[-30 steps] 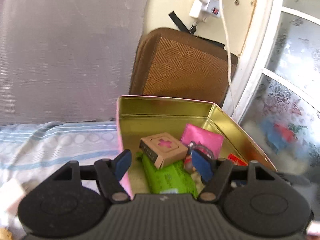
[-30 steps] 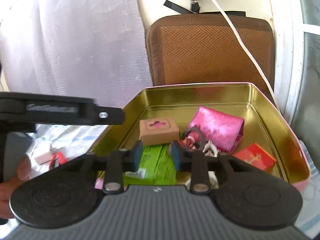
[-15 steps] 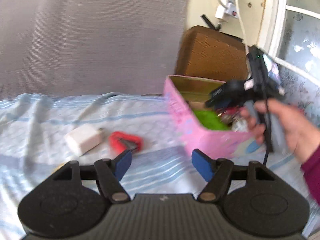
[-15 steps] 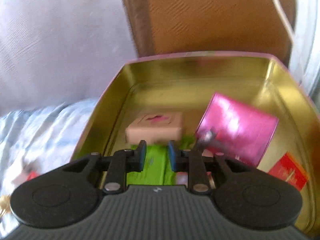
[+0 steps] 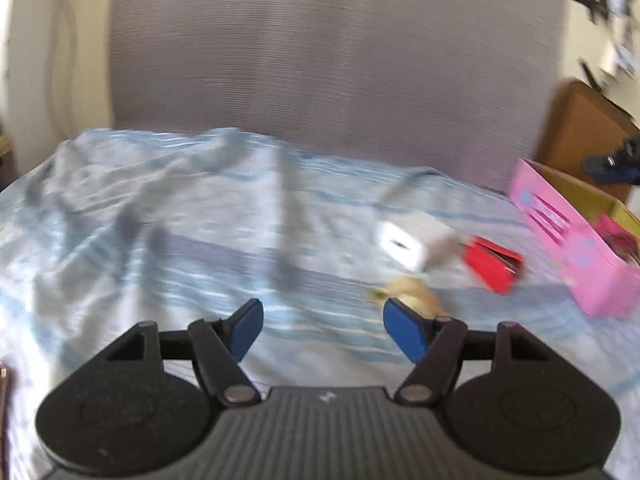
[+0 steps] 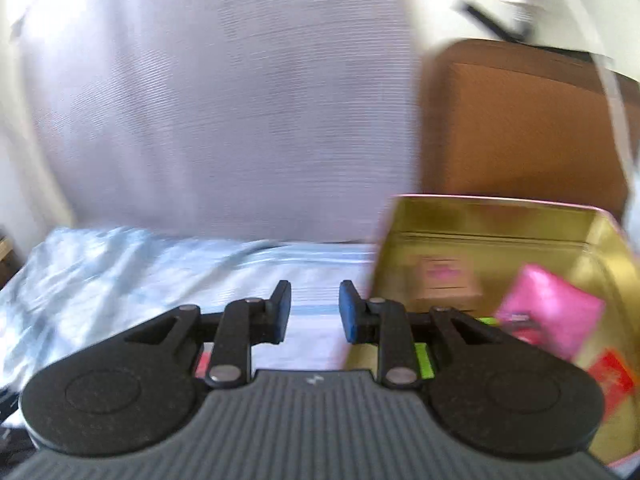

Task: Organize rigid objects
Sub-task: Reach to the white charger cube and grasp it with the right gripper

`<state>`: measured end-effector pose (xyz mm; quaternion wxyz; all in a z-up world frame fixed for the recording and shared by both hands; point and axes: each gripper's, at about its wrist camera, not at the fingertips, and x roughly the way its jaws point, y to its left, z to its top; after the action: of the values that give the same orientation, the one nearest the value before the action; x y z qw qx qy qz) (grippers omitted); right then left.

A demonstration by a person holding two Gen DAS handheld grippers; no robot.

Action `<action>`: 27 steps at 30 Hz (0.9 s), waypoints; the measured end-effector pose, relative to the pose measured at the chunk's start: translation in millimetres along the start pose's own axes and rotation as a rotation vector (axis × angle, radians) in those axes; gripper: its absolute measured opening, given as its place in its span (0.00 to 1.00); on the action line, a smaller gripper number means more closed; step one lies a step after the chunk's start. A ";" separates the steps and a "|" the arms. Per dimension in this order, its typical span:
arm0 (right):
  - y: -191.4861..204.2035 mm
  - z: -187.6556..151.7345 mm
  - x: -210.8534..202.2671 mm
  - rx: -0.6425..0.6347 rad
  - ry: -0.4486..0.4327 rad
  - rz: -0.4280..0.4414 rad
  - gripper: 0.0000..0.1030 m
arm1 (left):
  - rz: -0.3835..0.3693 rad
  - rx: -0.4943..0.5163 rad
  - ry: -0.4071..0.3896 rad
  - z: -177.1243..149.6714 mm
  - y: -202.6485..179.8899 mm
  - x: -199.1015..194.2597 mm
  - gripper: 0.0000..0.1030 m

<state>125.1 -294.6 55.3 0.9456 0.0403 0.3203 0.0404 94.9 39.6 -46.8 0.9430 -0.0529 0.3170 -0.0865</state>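
One pink tin [image 5: 576, 236] is sitting at the right edge of the left wrist view on a blue striped bedsheet [image 5: 200, 216], gold inside, its far end cut off by the frame. Three loose items are lying on the sheet beside it: one white charger block [image 5: 404, 242], one red clip-like thing [image 5: 494, 265] just right of it, one tan blob [image 5: 412, 290] nearer the camera, too blurred to name. The left gripper [image 5: 323, 330] is hovering over the sheet, jaws spread wide, nothing between them. The right gripper [image 6: 314, 312] is sitting partly parted, a gap showing between the pads, nothing held, at the tin's left wall. In the right wrist view the tin [image 6: 500, 216] is showing four things inside: one tan box with pink mark [image 6: 444, 280], one pink pouch [image 6: 552, 312], one red packet [image 6: 612, 372], one green item [image 6: 424, 354] mostly hidden behind the gripper. Both views are smearing with motion blur. A brown cushion [image 6: 520, 124] is standing behind the tin.
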 end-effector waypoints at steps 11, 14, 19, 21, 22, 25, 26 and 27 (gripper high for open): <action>119.8 -36.2 72.3 -0.140 0.161 0.118 0.64 | 0.065 -0.119 -0.032 -3.3 52.2 10.7 0.65; 137.6 -42.5 93.5 -0.217 0.172 0.054 0.65 | 0.056 -0.092 -0.038 -5.4 45.7 10.6 0.65; 135.4 -43.3 117.5 -0.197 0.149 0.039 0.67 | 0.058 -0.057 -0.045 -6.9 39.9 10.1 0.65; 137.8 -39.8 120.5 -0.163 0.176 0.087 0.54 | 0.053 -0.062 -0.040 -6.2 42.2 11.7 0.65; 140.0 -39.4 119.0 -0.164 0.183 0.077 0.54 | 0.053 -0.066 -0.037 -6.0 42.8 12.0 0.65; 150.6 -44.3 114.8 -0.224 0.171 0.056 0.56 | 0.055 -0.070 -0.037 -6.1 43.3 11.3 0.65; 151.4 -46.4 114.2 -0.227 0.169 0.055 0.60 | 0.058 -0.069 -0.038 -6.2 43.1 11.3 0.65; 151.4 -48.8 117.4 -0.232 0.202 0.051 0.61 | 0.060 -0.068 -0.038 -6.2 42.9 11.4 0.65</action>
<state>180.7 -129.8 -38.6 0.9054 -0.0651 0.4060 0.1052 105.6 79.2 -65.0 0.9487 -0.0770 0.3032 -0.0462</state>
